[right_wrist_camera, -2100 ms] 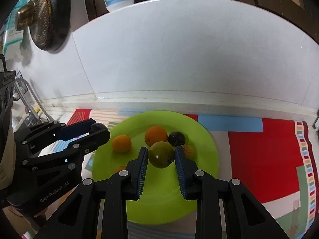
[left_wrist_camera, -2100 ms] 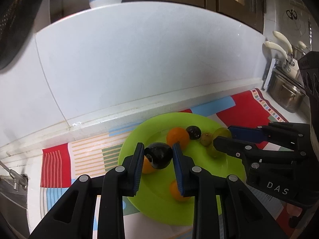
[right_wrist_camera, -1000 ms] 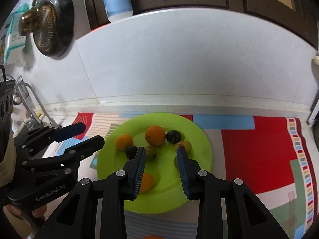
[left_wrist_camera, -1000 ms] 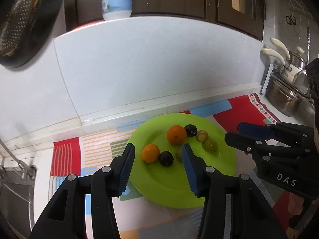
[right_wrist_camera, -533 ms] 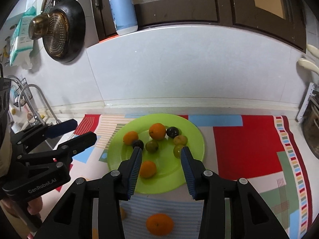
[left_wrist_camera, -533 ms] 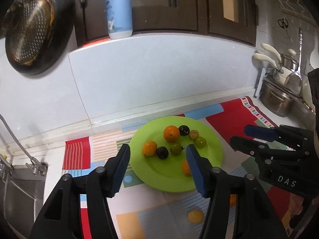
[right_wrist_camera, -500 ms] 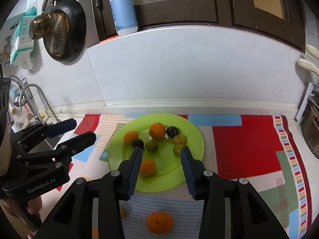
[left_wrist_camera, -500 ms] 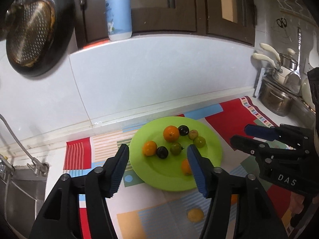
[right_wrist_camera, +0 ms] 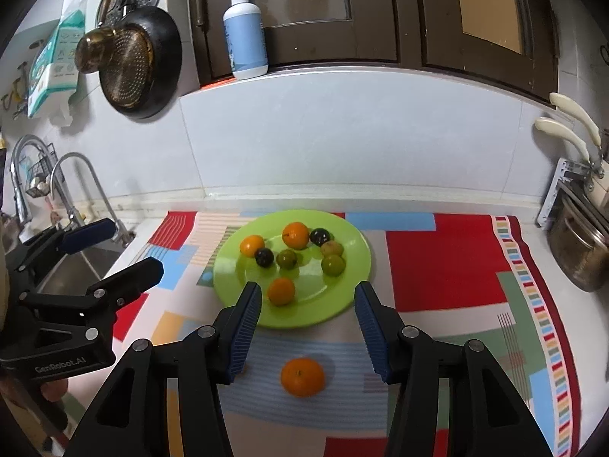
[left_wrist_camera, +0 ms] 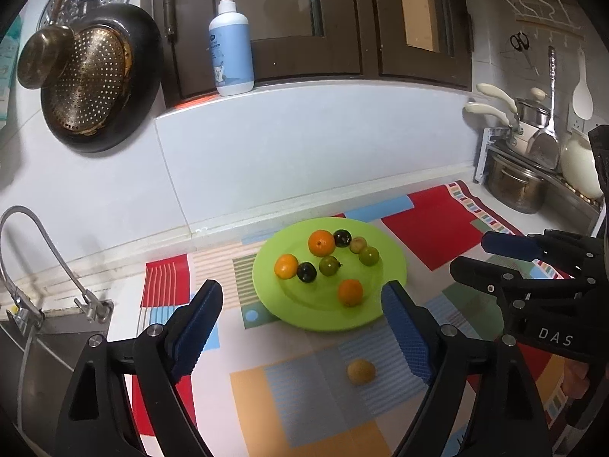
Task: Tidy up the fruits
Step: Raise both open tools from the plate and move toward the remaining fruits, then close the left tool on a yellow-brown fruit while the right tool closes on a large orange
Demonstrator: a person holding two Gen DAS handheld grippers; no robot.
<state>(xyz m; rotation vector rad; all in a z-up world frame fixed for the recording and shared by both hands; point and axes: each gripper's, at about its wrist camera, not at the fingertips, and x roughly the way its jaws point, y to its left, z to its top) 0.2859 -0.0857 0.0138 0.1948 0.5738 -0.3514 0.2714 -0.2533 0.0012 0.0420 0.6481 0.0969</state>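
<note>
A lime green plate (left_wrist_camera: pixel 392 262) (right_wrist_camera: pixel 354 278) on a patterned mat holds several fruits: oranges, dark plums and green ones. An orange (right_wrist_camera: pixel 302 377) lies loose on the mat in front of the plate. A small yellow fruit (left_wrist_camera: pixel 361 371) also lies loose on the mat. My left gripper (left_wrist_camera: pixel 304 327) is open and empty, held back from the plate. My right gripper (right_wrist_camera: pixel 308 327) is open and empty, above the loose orange. Each gripper shows at the edge of the other's view.
A sink with a tap (left_wrist_camera: pixel 38 236) lies to the left. Steel pots (left_wrist_camera: pixel 514 186) stand on a rack at the right. A pan (left_wrist_camera: pixel 99 80) hangs on the wall and a blue bottle (left_wrist_camera: pixel 230 57) stands on the ledge. The tiled wall is behind the plate.
Both grippers let go of their fruit on the plate, the left a dark plum and the right a green fruit. Both opened and pulled back and up from the plate.
</note>
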